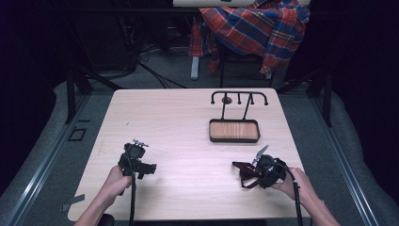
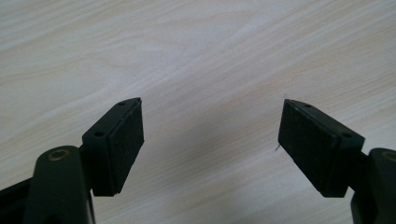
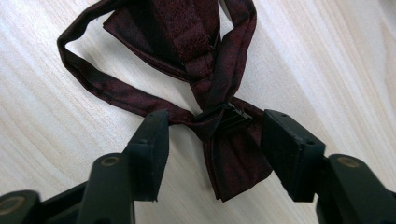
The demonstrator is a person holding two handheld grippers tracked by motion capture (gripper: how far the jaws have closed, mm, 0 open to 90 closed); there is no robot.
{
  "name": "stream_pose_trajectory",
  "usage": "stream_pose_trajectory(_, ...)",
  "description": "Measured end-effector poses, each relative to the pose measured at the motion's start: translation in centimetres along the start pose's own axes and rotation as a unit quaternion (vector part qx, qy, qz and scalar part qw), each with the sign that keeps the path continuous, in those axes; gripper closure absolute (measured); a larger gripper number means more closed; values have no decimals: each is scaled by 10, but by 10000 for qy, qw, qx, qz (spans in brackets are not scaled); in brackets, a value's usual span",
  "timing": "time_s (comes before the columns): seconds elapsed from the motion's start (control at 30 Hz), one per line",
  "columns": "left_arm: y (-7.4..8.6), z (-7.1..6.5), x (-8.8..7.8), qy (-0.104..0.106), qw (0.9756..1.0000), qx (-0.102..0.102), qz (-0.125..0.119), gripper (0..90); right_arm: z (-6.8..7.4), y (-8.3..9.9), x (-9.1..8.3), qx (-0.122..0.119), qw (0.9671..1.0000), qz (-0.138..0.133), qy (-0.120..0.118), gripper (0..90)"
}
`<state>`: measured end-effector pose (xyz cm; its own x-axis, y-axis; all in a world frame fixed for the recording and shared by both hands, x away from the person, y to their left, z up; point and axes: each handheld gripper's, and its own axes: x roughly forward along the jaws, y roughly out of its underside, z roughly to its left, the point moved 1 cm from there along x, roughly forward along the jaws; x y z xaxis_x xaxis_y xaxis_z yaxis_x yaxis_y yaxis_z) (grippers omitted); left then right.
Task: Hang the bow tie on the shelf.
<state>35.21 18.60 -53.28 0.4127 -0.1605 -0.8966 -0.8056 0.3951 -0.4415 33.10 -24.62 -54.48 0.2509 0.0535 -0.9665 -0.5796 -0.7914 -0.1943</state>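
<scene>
the bow tie (image 3: 196, 70), dark maroon, lies flat on the desk (image 1: 188, 122) at its near right side, directly ahead of the right gripper (image 3: 212, 140) and touching distance from it. in the right gripper view the tie's strap loops away to the upper left, and the small black clasp (image 3: 229, 116) where the strap crosses sits between the two jaws, with a folded end of fabric trailing down toward the camera. the jaws stand partly spread on either side of that crossing; the left pad looks to be at the strap's edge, the right pad a little clear of the fabric, so the tie is bracketed but not yet pinched. in the high view the tie's long axis runs roughly left to right across the desk, out to the left of the right gripper (image 1: 263, 170).

the left gripper (image 2: 210, 140) is well apart from the tie, over bare wood at the near left of the desk (image 2: 187, 46), its jaws partly spread with nothing between them. the right hand (image 1: 299, 181) is by far the nearer, so the pick-up looks to be its job: closing straight in on the clasp.

farther back stands a wooden tray (image 1: 234, 130) with a black hook rack (image 1: 239, 97) above it, well beyond the tie. no brand, label or writing can be read on anything here.
</scene>
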Motion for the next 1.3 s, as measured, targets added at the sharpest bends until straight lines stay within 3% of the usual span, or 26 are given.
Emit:
stream_pose_trajectory(0.13,-3,-6,3,-155,9999,40,41,218,2,0,2,39,10000,-29,-71,441)
stream_pose_trajectory(0.17,-5,-9,4,-258,9994,185,110,224,2,0,2,36,10000,-17,-39,458)
stream_pose_trajectory(0.2,-5,-9,4,-258,9994,185,110,235,2,0,2,36,10000,-17,-39,458)
stream_pose_trajectory(0.23,-6,-11,4,-319,9987,364,144,235,1,0,2,39,10000,5,-11,468)
stream_pose_trajectory(0.3,-8,-14,3,-347,9981,494,90,240,2,0,2,50,10000,2,17,486)
stream_pose_trajectory(0.43,-6,-14,-3,-36,9981,593,-187,235,2,0,1,35,10000,15,52,490)
stream_pose_trajectory(0.53,-3,-12,-7,3,9970,649,-415,231,2,0,1,56,10000,1,48,490)
stream_pose_trajectory(0.57,-1,-10,-10,-89,9961,620,-618,231,2,0,1,61,10000,19,56,505)
stream_pose_trajectory(0.6,-1,-10,-10,-89,9961,620,-618,230,2,0,1,61,10000,19,56,505)
stream_pose_trajectory(0.63,3,-7,-14,-37,9945,475,-934,225,3,0,2,63,10000,36,62,524)
stream_pose_trajectory(0.67,3,-7,-14,-37,9945,475,-934,215,3,0,2,63,10000,36,62,524)
stream_pose_trajectory(0.7,5,-2,-18,123,9933,334,-1099,221,3,0,2,62,9999,37,92,569)
stream_pose_trajectory(0.77,6,4,-22,355,9924,200,-1162,221,3,0,2,75,9999,15,82,581)
stream_pose_trajectory(0.87,9,8,-24,357,9919,186,-1209,248,4,0,1,77,9999,14,101,631)
stream_pose_trajectory(1.0,9,10,-29,492,9881,157,-1450,272,4,0,2,100,9999,26,89,661)
stream_pose_trajectory(1.07,9,10,-32,436,9858,94,-1621,288,4,0,2,109,9999,39,109,686)
stream_pose_trajectory(1.23,9,12,-33,358,9869,64,-1569,293,6,-1,1,101,9996,67,261,717)
stream_pose_trajectory(1.3,9,12,-33,325,9860,86,-1636,293,6,-1,1,90,9995,62,282,718)
